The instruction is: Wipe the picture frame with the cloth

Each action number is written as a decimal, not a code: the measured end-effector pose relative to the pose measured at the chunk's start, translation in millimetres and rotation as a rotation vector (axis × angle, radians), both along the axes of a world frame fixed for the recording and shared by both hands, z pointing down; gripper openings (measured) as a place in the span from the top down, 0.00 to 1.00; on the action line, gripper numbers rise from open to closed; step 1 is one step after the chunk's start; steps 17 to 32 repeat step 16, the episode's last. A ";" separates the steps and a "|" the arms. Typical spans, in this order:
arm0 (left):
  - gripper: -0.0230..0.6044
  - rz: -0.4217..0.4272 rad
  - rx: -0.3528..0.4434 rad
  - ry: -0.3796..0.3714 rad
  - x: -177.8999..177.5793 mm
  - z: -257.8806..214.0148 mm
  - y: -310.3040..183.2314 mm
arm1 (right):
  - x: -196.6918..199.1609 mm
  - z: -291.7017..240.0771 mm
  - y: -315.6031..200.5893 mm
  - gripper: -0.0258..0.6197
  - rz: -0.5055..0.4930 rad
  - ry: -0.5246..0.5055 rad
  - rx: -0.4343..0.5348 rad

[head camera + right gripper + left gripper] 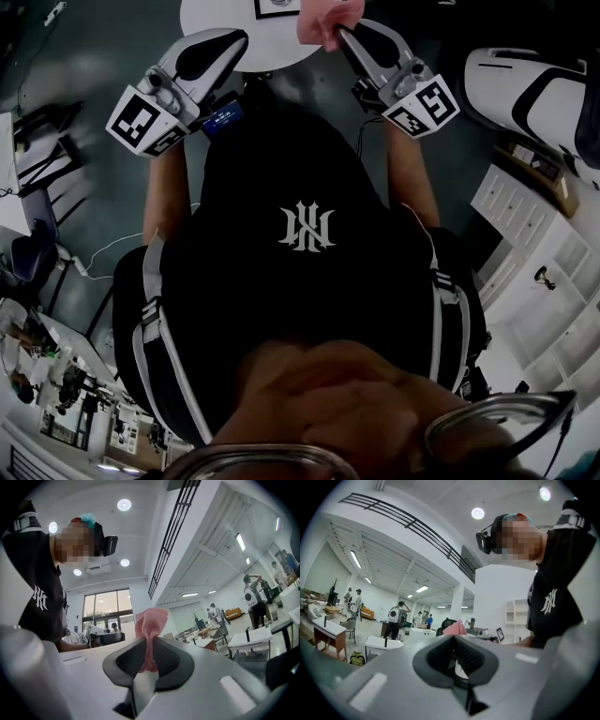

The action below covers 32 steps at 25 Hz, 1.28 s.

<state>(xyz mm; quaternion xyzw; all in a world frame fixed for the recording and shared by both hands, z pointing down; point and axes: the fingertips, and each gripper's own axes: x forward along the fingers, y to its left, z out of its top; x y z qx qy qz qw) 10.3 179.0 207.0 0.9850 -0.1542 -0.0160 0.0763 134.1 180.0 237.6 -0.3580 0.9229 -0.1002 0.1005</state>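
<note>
My left hand-held gripper point(234, 39) is closed on nothing, idling over the table point(211, 28) edge, probably free to steady things. The picture frame point(277, 7) sits just ahead, between the two. My right hand-held gripper point(342, 33) is clamped on the pink cloth point(323, 21), which is bunched past its tips, ready to wipe I guess.

Left gripper point(238, 38) jaws together, empty; right gripper point(343, 34) jaws clamped on cloth point(323, 19).

Pink cloth point(151, 618) bunched in right gripper point(148, 644); dark-edged picture frame point(277, 7) on white table point(216, 19).
</note>
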 end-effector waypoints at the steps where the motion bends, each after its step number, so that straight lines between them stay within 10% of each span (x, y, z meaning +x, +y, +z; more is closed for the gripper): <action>1: 0.96 0.006 -0.009 -0.002 2.9 3.1 8.5 | 0.8 4.3 8.1 0.89 0.001 -0.006 -0.009; 32: 0.96 0.026 -0.040 -0.017 13.1 19.0 99.7 | -2.6 31.2 100.2 0.89 -0.034 -0.022 -0.064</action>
